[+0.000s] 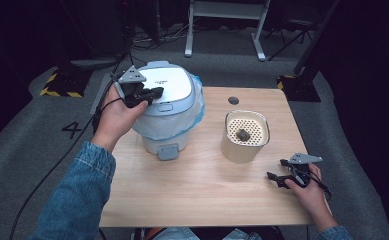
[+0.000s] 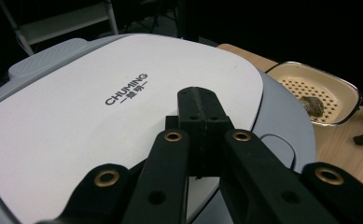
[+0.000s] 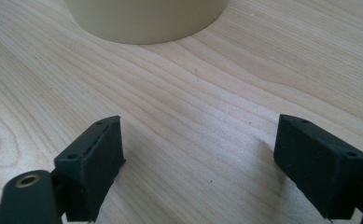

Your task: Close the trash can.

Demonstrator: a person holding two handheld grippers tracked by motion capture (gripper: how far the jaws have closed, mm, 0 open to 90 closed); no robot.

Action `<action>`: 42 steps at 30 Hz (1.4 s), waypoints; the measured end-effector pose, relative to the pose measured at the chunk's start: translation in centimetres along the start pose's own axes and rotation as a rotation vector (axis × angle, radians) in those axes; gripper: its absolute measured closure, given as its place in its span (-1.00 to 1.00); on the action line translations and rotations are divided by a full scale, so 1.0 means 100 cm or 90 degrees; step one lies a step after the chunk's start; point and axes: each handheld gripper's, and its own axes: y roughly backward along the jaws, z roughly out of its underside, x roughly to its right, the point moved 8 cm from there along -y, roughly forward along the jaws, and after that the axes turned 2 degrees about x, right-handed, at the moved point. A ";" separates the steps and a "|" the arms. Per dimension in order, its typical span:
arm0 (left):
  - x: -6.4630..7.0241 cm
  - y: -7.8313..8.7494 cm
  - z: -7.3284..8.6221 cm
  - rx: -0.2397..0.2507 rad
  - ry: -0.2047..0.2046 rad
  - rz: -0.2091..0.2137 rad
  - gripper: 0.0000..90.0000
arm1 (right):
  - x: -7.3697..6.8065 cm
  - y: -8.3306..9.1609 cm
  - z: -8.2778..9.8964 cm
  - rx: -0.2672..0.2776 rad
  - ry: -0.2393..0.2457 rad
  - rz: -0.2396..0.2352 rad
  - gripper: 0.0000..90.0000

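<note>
In the high view, a rice cooker (image 1: 168, 107) stands on the far left part of a wooden table (image 1: 202, 185). Its white lid (image 1: 169, 82) is closed, and a thin plastic bag (image 1: 196, 117) hangs around its body. The left gripper (image 1: 152, 93) is held by the person's left hand (image 1: 118, 114) and rests over the near left part of the lid, with its tips just beside the small button (image 1: 165, 107) at the lid's front edge. To the right of the cooker, a little apart from it, stands a beige pot (image 1: 245, 136) with a perforated tray inside, and a small dark lump (image 1: 242, 134) lies on this tray. The right gripper (image 1: 276, 179) lies low on the table, to the near right of the pot and far from the cooker.

In the left gripper view, the left gripper (image 2: 200, 119) has its jaws fully closed, pad against pad, with nothing between them. They are over the white lid (image 2: 76, 130) and very close to it, near the printed name; whether they touch the lid cannot be told. The beige pot (image 2: 319, 95) is seen beyond the cooker.

In the right gripper view, the right gripper (image 3: 200, 154) has its jaws wide apart and holds nothing. Only bare table (image 3: 193, 102) is between them, and the side of the beige pot (image 3: 146, 18) stands ahead.
</note>
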 end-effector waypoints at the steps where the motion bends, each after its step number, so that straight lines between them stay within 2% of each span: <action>1: 0.002 -0.001 0.002 -0.009 0.003 0.009 1.00 | 0.000 0.000 0.000 0.000 0.000 0.000 -0.65; 2: 0.007 -0.003 0.003 -0.001 0.023 0.038 1.00 | 0.000 0.000 0.000 0.000 0.000 0.000 -0.66; 3: 0.011 -0.004 0.003 0.005 0.020 0.051 1.00 | 0.000 0.000 0.000 0.000 0.001 -0.001 -0.66; 7: 0.011 -0.005 0.002 0.007 -0.007 0.027 1.00 | 0.000 0.000 0.000 -0.001 0.002 0.000 -0.66; 8: 0.011 -0.004 0.002 0.008 -0.008 0.016 0.91 | 0.000 0.000 0.000 -0.001 0.002 -0.001 -0.66; 9: 0.010 -0.004 0.001 0.011 -0.007 0.000 0.56 | 0.000 0.000 0.000 -0.001 0.002 -0.001 -0.66; 11: 0.009 0.000 0.002 0.006 -0.011 -0.010 0.21 | 0.000 0.000 0.000 -0.001 0.002 -0.002 -0.66; 15: 0.014 0.015 0.000 0.032 0.000 -0.016 -0.06 | 0.000 0.000 0.000 -0.001 0.004 -0.003 -0.66; 23: 0.039 0.045 0.013 0.037 -0.012 -0.001 -0.17 | 0.000 -0.002 -0.001 -0.002 0.008 -0.006 -0.68; 30: 0.054 0.061 0.031 0.017 -0.015 0.000 -0.20 | 0.000 -0.005 -0.004 -0.002 0.011 -0.010 -0.69; 36: 0.059 0.069 0.047 0.005 -0.007 -0.003 -0.21 | -0.001 -0.007 -0.005 -0.003 0.012 -0.013 -0.69; 42: 0.057 0.077 0.064 -0.005 -0.008 -0.018 -0.22 | -0.001 -0.007 -0.005 -0.003 0.012 -0.013 -0.69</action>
